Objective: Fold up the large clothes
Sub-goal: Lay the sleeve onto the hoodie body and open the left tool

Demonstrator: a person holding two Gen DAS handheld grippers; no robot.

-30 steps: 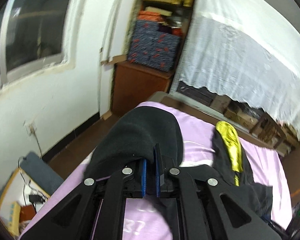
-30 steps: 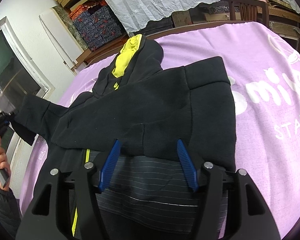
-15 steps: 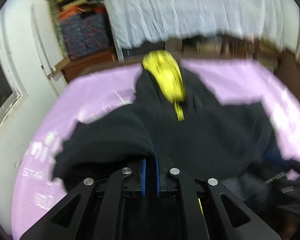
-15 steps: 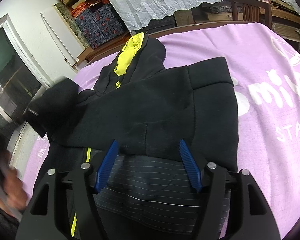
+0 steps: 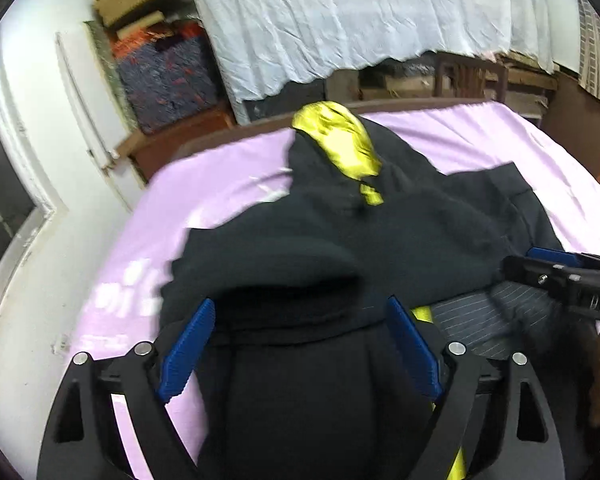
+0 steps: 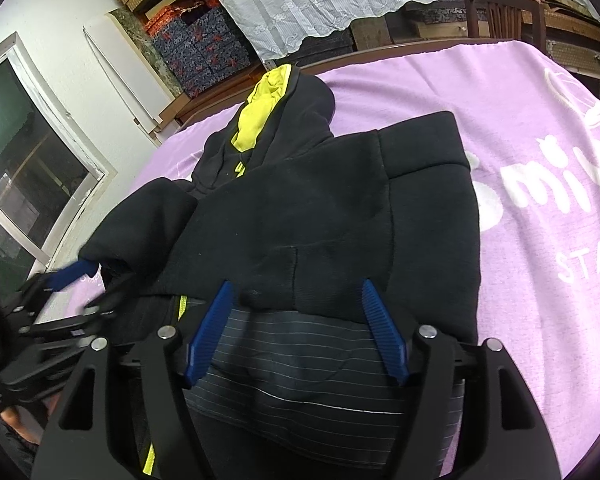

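— So where do we stand with the black hoodie [image 6: 324,216]?

— We see it spread on the purple blanket [image 6: 540,128], its yellow-lined hood [image 5: 340,148] pointing toward the far edge of the bed. One sleeve [image 6: 420,160] lies folded across the chest. The other sleeve [image 5: 284,276] is bunched on the body, right in front of our left gripper [image 5: 298,344].

— Is that gripper holding it?

— No. Its jaws have just been opening and now stand wide; the sleeve cuff sits between the blue pads [image 5: 188,344], but they do not press on it.

— And our right gripper [image 6: 296,332]?

— It hovers over the hem, above the striped grey lining [image 6: 300,364]. Its jaws have been opening too and stand fairly wide, gripping nothing.
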